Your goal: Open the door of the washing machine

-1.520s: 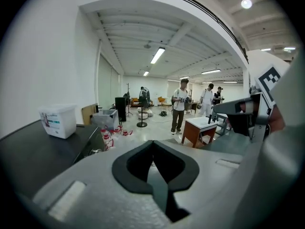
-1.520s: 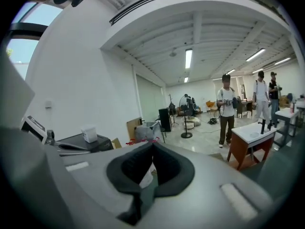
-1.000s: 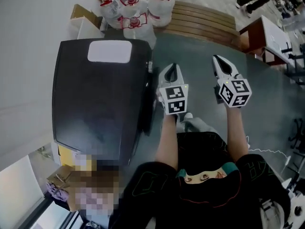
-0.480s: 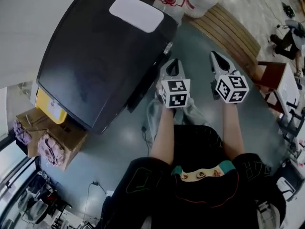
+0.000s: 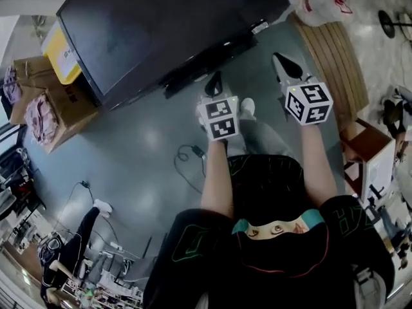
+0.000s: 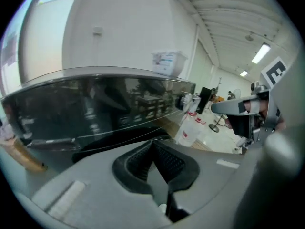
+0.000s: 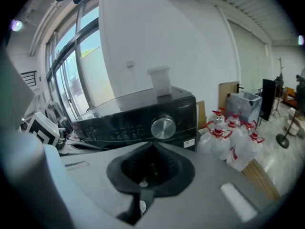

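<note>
- Task state: not started, by my reading. The door [image 5: 201,68] of the washing machine [image 5: 154,24] looks shut; it shows only as a dark bulge lying against the machine's front. No handle or latch can be made out in any view.
- Left gripper [image 5: 214,77]: jaws fully together, nothing between them. It sits in front of the washing machine, near the door, with no contact evident.
- Right gripper [image 5: 279,59]: jaws likewise pressed together and empty. It is in front of the machine's right end and further off than the left one.
- Location of the machine: it stands on the floor directly ahead of the person, and both grippers point at its front.
- Orientation: the front, with the control panel and silver knob [image 7: 163,127], faces the person. In the head view the long front edge runs from lower left to upper right, and the black top reaches away behind it.
- A white container [image 7: 159,81] stands on the machine's top, and water bottles [image 7: 231,137] stand just beside its right side.
- Remaining (judgement): open a gripper, find the door's edge or handle, grip it, and swing the door outward towards the person.
</note>
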Demonstrator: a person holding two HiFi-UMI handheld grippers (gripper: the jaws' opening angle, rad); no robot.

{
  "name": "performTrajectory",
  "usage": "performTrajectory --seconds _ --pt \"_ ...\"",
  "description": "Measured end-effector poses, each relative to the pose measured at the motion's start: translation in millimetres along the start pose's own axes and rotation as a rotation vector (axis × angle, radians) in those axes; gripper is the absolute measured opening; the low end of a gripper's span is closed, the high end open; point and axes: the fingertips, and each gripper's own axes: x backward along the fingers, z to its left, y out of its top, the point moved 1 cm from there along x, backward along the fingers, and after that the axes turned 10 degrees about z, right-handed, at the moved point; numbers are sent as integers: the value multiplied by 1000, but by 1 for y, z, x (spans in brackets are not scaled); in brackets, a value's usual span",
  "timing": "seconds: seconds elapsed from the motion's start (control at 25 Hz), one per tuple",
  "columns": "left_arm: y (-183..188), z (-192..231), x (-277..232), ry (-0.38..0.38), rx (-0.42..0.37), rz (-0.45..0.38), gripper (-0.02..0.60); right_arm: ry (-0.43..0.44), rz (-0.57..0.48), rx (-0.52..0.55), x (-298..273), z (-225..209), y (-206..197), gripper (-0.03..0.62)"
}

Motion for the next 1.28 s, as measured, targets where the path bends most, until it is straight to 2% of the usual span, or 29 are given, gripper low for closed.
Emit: performTrajectory --seconds 0.2,0.36,0.48,0.68,0.72,0.76,0.8,1.08,1.28 --pt "-37 78 41 173 170 -36 11 103 48 122 -26 60 2 3" --pt "-74 133 46 249 255 -5 12 186 119 300 -59 113 3 3" --pt "-102 164 44 275 278 34 12 196 176 404 -76 136 -8 3" --pt "-133 194 27 251 220 108 17 187 245 616 -98 165 -20 3" --pt "-136 196 23 230 209 119 78 196 263 662 -101 172 -23 3" --pt "-139 198 17 206 198 131 132 209 285 702 -104 177 -27 61" --pt "-142 199 11 184 182 147 149 221 308 739 -107 182 -31 122" --pt "-162 215 -30 137 -76 308 190 209 397 1031 -136 202 -43 127" --pt "-163 220 -43 127 -153 327 195 181 449 1179 -148 207 -49 132"
